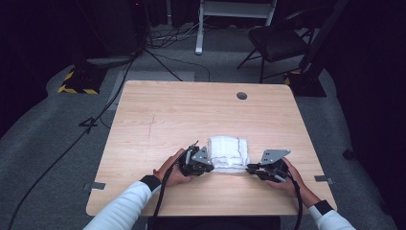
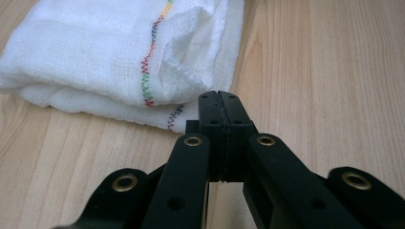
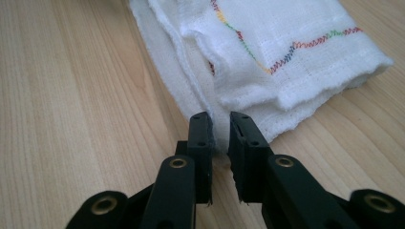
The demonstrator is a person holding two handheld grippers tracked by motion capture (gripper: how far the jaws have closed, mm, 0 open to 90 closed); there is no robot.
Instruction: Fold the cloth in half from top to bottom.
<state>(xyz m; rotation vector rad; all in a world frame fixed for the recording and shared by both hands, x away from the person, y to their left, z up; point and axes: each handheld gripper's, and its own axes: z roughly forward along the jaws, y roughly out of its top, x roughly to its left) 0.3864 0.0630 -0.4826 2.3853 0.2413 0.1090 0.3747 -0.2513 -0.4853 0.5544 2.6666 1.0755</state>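
Observation:
A folded white cloth (image 1: 230, 152) with multicoloured stitching lies on the wooden table (image 1: 167, 115), near the front. My left gripper (image 1: 209, 167) sits at the cloth's near left corner. In the left gripper view its jaws (image 2: 219, 95) are pressed flat together against the cloth (image 2: 95, 52) edge; I cannot tell if a layer is caught. My right gripper (image 1: 250, 167) is at the near right corner. In the right gripper view (image 3: 219, 125) a narrow gap remains, with the cloth (image 3: 286, 47) hem running into it.
A round cable hole (image 1: 242, 95) sits near the table's far edge. Beyond the table stand a black chair (image 1: 277, 40) and a yellow-and-black striped base (image 1: 79, 82), with cables across the grey floor. Bare wood lies left of and behind the cloth.

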